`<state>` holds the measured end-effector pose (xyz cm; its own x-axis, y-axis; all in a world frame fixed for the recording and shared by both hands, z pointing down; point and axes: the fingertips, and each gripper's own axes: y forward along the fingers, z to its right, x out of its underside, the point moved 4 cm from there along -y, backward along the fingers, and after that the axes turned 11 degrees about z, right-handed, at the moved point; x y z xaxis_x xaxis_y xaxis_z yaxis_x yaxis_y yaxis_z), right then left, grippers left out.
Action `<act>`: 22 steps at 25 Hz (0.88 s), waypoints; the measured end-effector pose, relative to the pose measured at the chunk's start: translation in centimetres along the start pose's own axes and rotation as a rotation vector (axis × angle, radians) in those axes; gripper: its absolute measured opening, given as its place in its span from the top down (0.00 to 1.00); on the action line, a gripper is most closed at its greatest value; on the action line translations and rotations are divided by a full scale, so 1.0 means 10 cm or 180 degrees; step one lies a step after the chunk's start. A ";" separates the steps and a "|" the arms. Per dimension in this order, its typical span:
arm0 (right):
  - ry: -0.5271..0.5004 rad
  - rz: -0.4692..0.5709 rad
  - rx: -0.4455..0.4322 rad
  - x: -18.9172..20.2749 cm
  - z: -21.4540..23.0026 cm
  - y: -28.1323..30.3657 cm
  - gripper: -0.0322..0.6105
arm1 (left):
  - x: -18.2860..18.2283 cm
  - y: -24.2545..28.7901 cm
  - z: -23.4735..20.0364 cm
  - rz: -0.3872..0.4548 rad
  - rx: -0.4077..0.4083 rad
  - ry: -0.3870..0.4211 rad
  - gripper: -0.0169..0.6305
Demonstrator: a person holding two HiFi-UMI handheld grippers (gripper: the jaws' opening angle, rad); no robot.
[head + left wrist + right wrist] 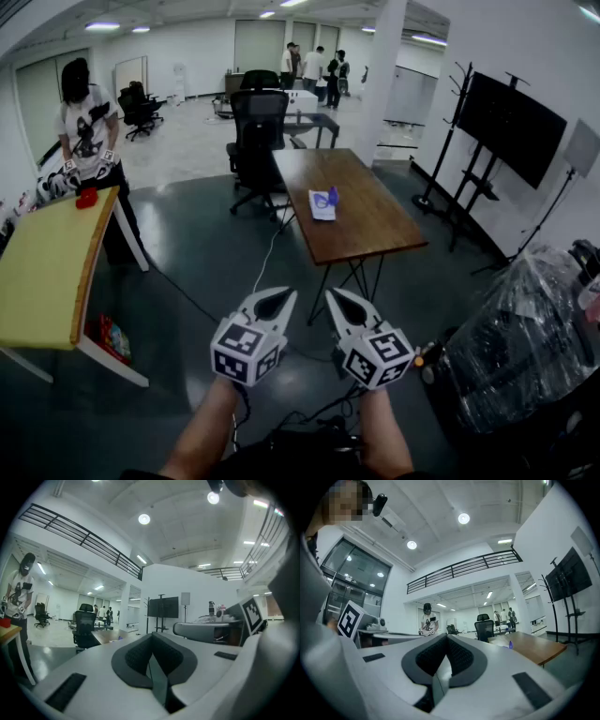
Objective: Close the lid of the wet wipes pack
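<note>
The left gripper (273,302) and right gripper (345,306), jaws pressed together and empty, hang well short of the wet wipes pack (322,203) mid-surface (375,225); approach likely unstarted.

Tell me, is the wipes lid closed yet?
Not yet; nothing looks done. The wet wipes pack lies on the brown table, its blue lid seemingly up. The left gripper and right gripper are shut, empty, well short of the table. Left: walk over and press the lid down.
</note>
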<state>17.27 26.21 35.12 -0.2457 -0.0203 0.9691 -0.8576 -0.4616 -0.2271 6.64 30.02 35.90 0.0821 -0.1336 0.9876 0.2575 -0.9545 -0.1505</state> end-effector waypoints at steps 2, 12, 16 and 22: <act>0.0020 -0.0012 0.0009 0.02 -0.01 -0.03 0.94 | 0.01 -0.03 0.02 -0.0016 -0.0002 -0.0010 0.96; -0.0006 -0.0057 0.0043 0.08 -0.04 -0.05 0.93 | 0.06 -0.07 0.03 -0.0029 0.0032 -0.0020 0.96; 0.0004 -0.0071 0.0114 0.08 -0.05 -0.07 0.93 | 0.07 -0.08 0.00 -0.0048 0.0039 -0.0037 0.96; 0.0059 -0.0076 0.0155 0.14 0.09 -0.02 0.93 | 0.14 0.00 -0.10 -0.0111 0.0003 -0.0033 0.96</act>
<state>17.52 25.47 36.59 -0.2341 0.0073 0.9722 -0.8404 -0.5043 -0.1986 5.75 29.55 37.35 0.0831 -0.0976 0.9918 0.2613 -0.9582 -0.1162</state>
